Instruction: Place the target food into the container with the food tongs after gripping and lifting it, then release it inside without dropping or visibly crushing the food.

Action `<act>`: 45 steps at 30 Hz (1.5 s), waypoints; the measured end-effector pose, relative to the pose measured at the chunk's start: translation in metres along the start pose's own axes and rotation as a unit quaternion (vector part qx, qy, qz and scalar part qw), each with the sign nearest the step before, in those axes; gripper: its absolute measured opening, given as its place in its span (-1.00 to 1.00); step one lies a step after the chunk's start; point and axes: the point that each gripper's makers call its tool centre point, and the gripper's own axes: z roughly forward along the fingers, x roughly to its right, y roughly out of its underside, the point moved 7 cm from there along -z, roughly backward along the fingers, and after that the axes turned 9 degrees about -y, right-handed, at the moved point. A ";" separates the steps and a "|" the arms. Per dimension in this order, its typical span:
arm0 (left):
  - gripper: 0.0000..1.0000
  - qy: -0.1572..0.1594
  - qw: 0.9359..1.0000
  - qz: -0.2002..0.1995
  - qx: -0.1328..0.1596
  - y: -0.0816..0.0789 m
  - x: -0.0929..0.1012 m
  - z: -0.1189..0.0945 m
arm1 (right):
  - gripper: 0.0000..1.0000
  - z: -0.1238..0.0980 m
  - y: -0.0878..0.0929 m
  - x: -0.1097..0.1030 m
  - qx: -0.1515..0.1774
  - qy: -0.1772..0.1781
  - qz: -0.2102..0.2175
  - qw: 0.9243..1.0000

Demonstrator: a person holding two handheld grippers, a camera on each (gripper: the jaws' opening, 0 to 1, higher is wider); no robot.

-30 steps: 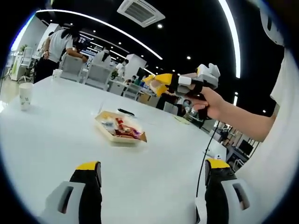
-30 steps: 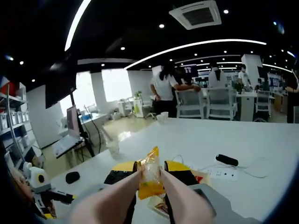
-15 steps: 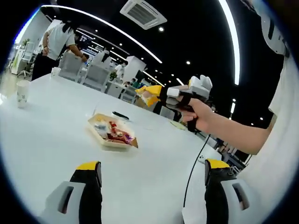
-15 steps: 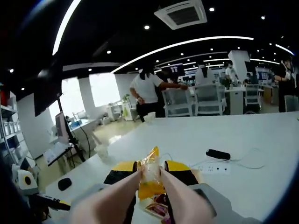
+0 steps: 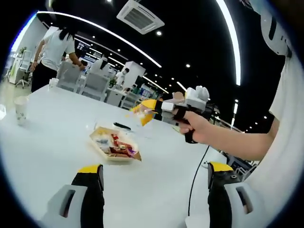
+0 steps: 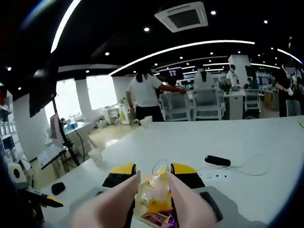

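Note:
A yellow snack packet (image 6: 154, 195) sits between the two pink tong arms of my right gripper (image 6: 154, 179), which is shut on it. In the left gripper view the right gripper (image 5: 153, 107) comes in from the right, held by a hand, and the packet (image 5: 141, 114) hangs at its tip just above the far edge of the beige tray (image 5: 97, 142). That tray holds several wrapped snacks. Its contents (image 6: 154, 219) show just under the packet in the right gripper view. My left gripper (image 5: 156, 172) stands open low over the white table, holding nothing.
A paper cup (image 5: 20, 109) stands at the table's left. A black bar-shaped object (image 6: 217, 160) and a white power strip (image 6: 214, 175) with cables lie beyond the tray. People stand by chairs (image 6: 208, 102) at the far end of the table.
The right gripper has carried the packet leftward and down, from beside the tray to just above it. The packet now sits lower and more tilted between the tongs.

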 end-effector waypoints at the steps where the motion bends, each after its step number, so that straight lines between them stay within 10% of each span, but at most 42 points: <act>1: 0.82 -0.001 1.000 -0.001 0.001 0.000 -0.001 0.000 | -0.43 0.000 0.000 0.000 0.002 -0.005 -0.002 1.000; 45: 0.81 0.034 0.999 0.006 -0.015 -0.006 -0.011 0.010 | -0.39 -0.019 0.021 -0.031 -0.014 -0.064 0.027 0.997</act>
